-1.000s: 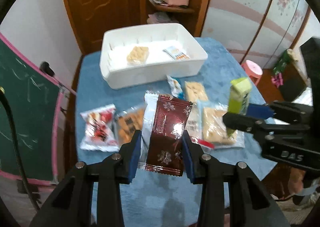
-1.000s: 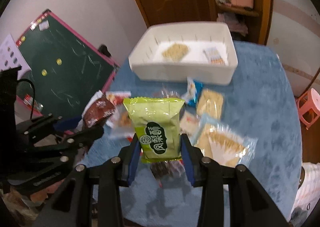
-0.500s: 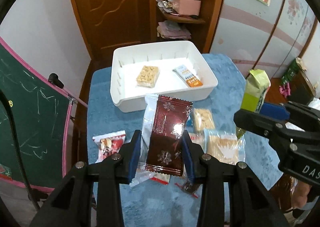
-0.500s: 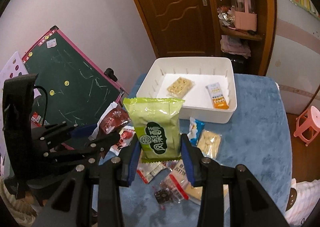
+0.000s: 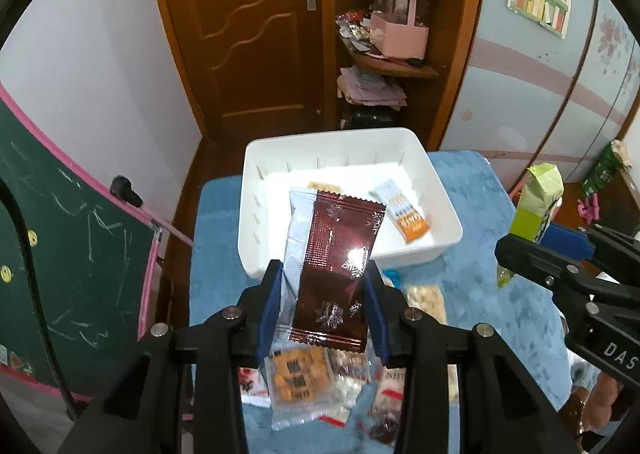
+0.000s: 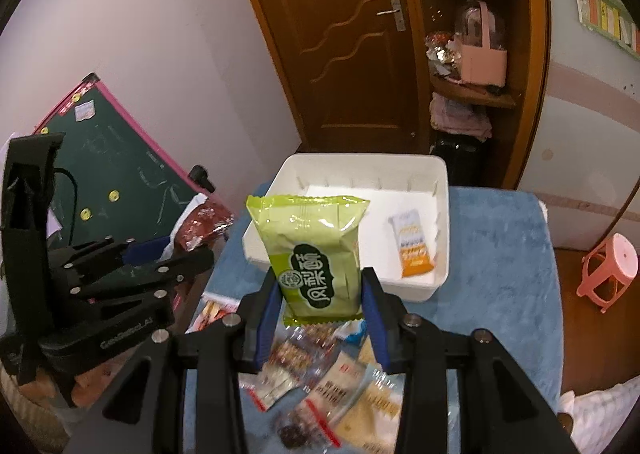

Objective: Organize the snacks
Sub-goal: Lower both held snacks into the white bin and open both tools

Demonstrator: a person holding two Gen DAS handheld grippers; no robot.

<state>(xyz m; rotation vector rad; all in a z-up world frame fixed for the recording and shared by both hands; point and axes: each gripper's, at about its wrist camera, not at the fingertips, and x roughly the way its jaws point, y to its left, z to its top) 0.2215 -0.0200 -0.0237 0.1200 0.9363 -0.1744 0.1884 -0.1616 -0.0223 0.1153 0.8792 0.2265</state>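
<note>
A small room with a brown wooden door (image 5: 256, 38) and corner shelves bearing a pink basket (image 5: 400, 30) is seen behind a table covered by a blue cloth (image 5: 472, 282). On that cloth, at 12 o'clock from both cameras, a white bin (image 5: 448, 214) is set, and an orange-and-white bar packet (image 5: 402, 212) is seen lying on its floor toward 2 o'clock. A dark red snack packet with snowflakes (image 5: 340, 266) is clamped upright between the blue pads of the left gripper (image 5: 324, 310), whose jaws are closed partway onto the packet's sides; a pale silver wrapper (image 5: 296, 242) is pinched against it on the 9 o'clock side. The packet is held in the air in front of the bin's near wall. A green snack packet (image 6: 314, 254) is gripped in the same manner by the right gripper (image 6: 320, 318), its jaws drawn in against the packet's lower edges, and it is held above the near rim of the bin. Below both grippers, at 6 o'clock, loose snack packets (image 5: 300, 378) are scattered on the cloth. A green chalkboard with a pink frame (image 6: 116, 174) is seen at 9 o'clock, and a pink stool (image 6: 608, 270) at 3 o'clock in the right wrist view.
</note>
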